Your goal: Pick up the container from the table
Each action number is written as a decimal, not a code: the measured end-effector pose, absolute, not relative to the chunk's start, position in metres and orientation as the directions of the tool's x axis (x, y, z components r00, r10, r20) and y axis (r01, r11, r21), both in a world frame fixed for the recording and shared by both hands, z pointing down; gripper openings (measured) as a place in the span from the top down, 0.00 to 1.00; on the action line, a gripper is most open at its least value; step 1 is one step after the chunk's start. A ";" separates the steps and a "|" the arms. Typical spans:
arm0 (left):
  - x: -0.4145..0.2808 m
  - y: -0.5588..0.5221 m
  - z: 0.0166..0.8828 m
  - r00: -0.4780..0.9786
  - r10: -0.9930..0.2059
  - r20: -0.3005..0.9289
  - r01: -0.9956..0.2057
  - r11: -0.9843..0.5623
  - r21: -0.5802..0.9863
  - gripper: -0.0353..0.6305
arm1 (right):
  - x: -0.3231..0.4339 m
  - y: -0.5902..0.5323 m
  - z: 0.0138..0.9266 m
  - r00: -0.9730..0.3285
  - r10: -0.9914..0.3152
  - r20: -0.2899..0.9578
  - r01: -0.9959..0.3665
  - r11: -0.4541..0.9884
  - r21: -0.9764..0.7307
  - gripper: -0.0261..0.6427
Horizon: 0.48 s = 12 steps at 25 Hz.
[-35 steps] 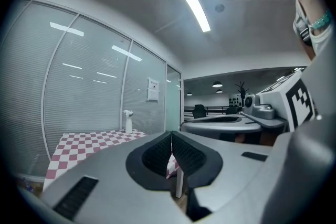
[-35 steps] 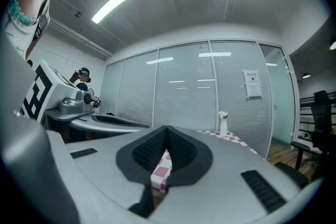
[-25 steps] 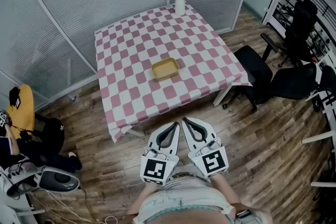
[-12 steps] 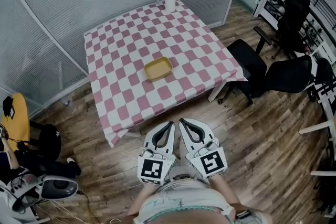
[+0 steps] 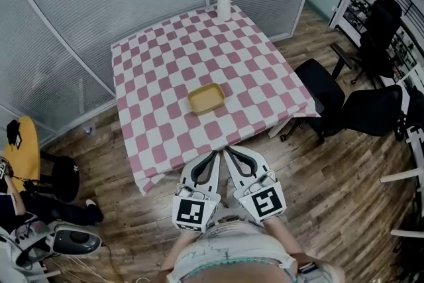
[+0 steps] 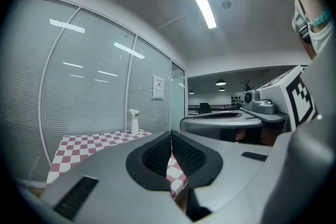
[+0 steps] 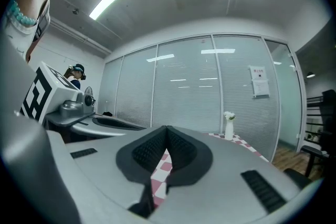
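Checkered table (image 5: pixel 159 76) carries the yellow container (image 5: pixel 206 98), well ahead of the left gripper (image 5: pixel 213 157) and right gripper (image 5: pixel 228 154), whose jaws are closed and empty.

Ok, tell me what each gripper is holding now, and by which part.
Nothing is held. The left gripper and the right gripper are both shut and empty. The yellow container lies on the table, apart from both.

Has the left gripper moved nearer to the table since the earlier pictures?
Yes. In the head view the left gripper has come forward toward the table: earlier, floor showed between its tips and the table's near edge; now they meet that edge.
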<state>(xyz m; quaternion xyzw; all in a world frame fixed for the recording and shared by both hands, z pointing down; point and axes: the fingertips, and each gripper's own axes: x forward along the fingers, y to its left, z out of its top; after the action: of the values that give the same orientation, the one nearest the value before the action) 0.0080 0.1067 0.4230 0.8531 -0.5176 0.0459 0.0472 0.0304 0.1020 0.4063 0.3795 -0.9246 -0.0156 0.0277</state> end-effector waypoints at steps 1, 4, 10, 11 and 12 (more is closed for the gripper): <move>0.007 0.097 0.420 0.454 -0.882 0.123 -0.890 -0.455 0.027 0.92 | 0.029 0.093 0.404 -0.715 -0.698 0.034 -0.697 0.716 0.046 0.97; 0.003 0.071 0.414 0.437 -0.892 0.119 -0.898 -0.439 0.005 0.92 | 0.023 0.067 0.400 -0.731 -0.682 0.025 -0.681 0.731 0.044 0.97; -0.006 0.029 0.407 0.389 -0.914 0.115 -0.920 -0.392 -0.005 0.92 | 0.017 0.023 0.393 -0.760 -0.649 0.010 -0.648 0.760 0.049 0.97; -0.007 0.024 0.407 0.379 -0.918 0.117 -0.924 -0.383 -0.005 0.92 | 0.017 0.018 0.393 -0.764 -0.645 0.011 -0.644 0.764 0.044 0.97; -0.007 0.019 0.407 0.371 -0.921 0.121 -0.927 -0.374 -0.004 0.92 | 0.018 0.013 0.394 -0.768 -0.640 0.014 -0.639 0.768 0.039 0.97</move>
<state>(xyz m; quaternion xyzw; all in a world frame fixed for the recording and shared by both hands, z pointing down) -0.0074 0.0186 0.4069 0.8273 -0.5585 0.0513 0.0320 0.0176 0.0126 0.3941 0.3402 -0.9401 -0.0158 0.0132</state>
